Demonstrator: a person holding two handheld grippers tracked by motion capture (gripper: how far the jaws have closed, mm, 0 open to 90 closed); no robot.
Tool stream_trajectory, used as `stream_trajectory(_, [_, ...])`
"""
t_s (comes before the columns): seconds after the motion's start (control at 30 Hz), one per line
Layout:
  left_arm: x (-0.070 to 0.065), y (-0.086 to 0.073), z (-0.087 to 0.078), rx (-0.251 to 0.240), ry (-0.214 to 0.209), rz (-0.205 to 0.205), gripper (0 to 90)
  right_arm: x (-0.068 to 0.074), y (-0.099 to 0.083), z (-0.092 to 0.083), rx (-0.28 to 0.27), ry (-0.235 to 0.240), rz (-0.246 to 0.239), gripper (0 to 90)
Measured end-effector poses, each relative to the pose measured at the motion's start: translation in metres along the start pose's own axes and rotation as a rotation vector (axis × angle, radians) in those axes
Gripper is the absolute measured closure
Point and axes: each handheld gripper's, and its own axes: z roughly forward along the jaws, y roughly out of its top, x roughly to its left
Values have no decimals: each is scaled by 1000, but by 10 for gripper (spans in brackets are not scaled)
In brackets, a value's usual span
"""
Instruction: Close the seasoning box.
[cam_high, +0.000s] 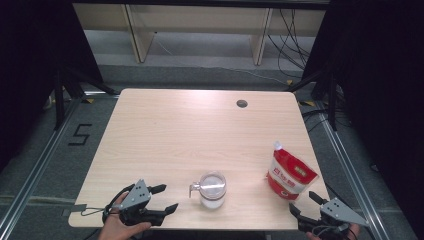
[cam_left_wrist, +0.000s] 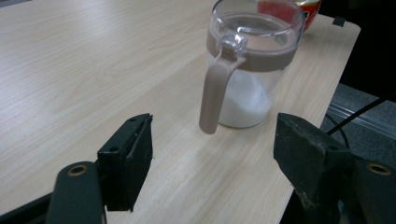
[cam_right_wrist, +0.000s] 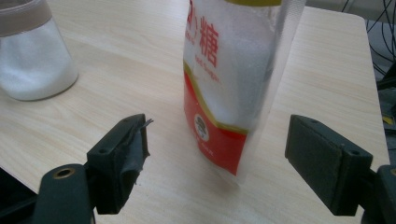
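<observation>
A: Item one, nearest the table's front edge: left gripper (cam_high: 161, 198), jaws spread wide, nothing between the pads. Position?

B: At the front left corner, pointing toward the sugar jar (cam_high: 212, 190). In the left gripper view the jar (cam_left_wrist: 250, 65) stands just ahead, between the lines of the two jaws and slightly toward the right one, not touched. Its tan handle (cam_left_wrist: 215, 91) hangs down the near side, long axis upright, facing the tool (the handiest part to close on, I judge).

A: Item two, jar contents and lid?

B: Clear body, white granules filling the lower part, tan collar with a clear lid seated on top. Upright on the wooden table (cam_high: 190, 130).

A: Item three: right gripper (cam_high: 303, 203).

B: Front right corner, jaws likewise apart and empty. The sugar pouch (cam_right_wrist: 233, 84) stands directly ahead of it, upright, between the jaw lines but clear of both pads; red lower band, white printed upper, seen edge-on toward the right jaw.

A: Which hand is nearer which thing?

B: Left to the jar, right to the pouch (cam_high: 290, 172). Jar and pouch stand well apart from each other.

A: Obstructions?

B: None between either tool and its target. Farther off: a cable hole (cam_high: 242, 103) near the table's back edge, then bare floor and shelving legs.
</observation>
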Motion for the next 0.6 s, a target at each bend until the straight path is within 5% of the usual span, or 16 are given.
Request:
stream_trajectory(0.1, [0, -4, 0, 7, -6, -20, 269, 3, 0, 0, 7, 4, 13, 214])
stream_trajectory(0.13, [2, -5, -1, 10, -6, 5, 266, 1, 0, 1, -2, -5, -22, 213])
stream_trajectory(0.17, [2, -7, -1, 18, -8, -18, 261, 2, 0, 0, 12, -2, -6, 209])
stream_trajectory(0.3, [2, -11, -2, 25, -7, 4, 236, 2, 0, 0, 13, -3, -5, 206])
stream_trajectory(0.33, [0, -14, -2, 39, 12, -14, 224, -1, 0, 0, 17, 8, -41, 202])
stream_trajectory(0.4, [2, -15, -3, 49, 6, 13, 211, 0, 0, 1, 12, 8, -32, 202])
stream_trajectory(0.53, [1, -17, -2, 48, 20, -3, 184, 0, 0, 1, 9, 2, -65, 200])
stream_trajectory(0.6, [1, -19, -3, 62, 24, -14, 179, 2, -1, 0, 16, 0, -34, 199])
